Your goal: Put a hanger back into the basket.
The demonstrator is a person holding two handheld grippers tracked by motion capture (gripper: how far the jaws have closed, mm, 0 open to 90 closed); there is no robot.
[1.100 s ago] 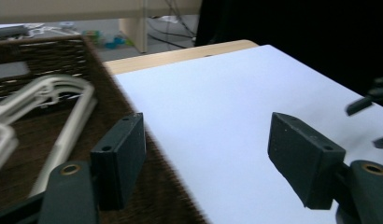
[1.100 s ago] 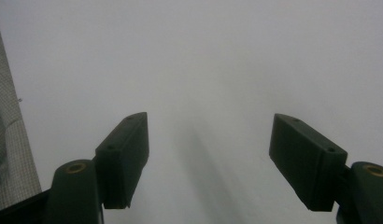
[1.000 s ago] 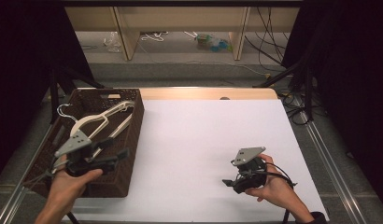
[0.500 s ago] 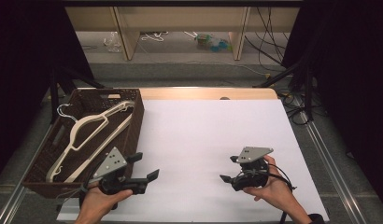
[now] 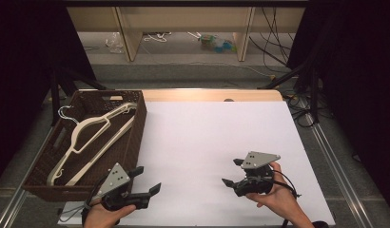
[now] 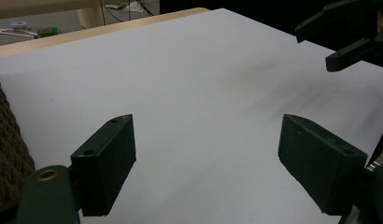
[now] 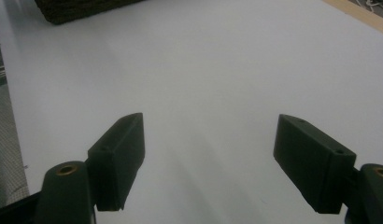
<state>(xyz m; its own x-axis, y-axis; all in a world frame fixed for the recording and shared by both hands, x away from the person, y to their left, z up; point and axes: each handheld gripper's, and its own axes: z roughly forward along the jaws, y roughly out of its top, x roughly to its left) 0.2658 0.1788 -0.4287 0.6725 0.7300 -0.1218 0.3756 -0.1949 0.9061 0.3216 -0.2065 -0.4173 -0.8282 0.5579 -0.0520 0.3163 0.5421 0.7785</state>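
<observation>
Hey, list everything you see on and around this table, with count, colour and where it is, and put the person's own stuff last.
basket: one, dark brown woven, left edge of the table.
hangers: at least two, cream, lying in the basket.
table sheet: one, white, covering the tabletop.
table edge: one strip, light wood, far side.
shelf unit: one, pale wood, on the floor beyond the table.
cables: several, black, floor at far right.
left hand-held gripper: one, black with grey plate, open, near the basket's front corner.
right hand-held gripper: one, black with grey plate, open, front right of the sheet.
</observation>
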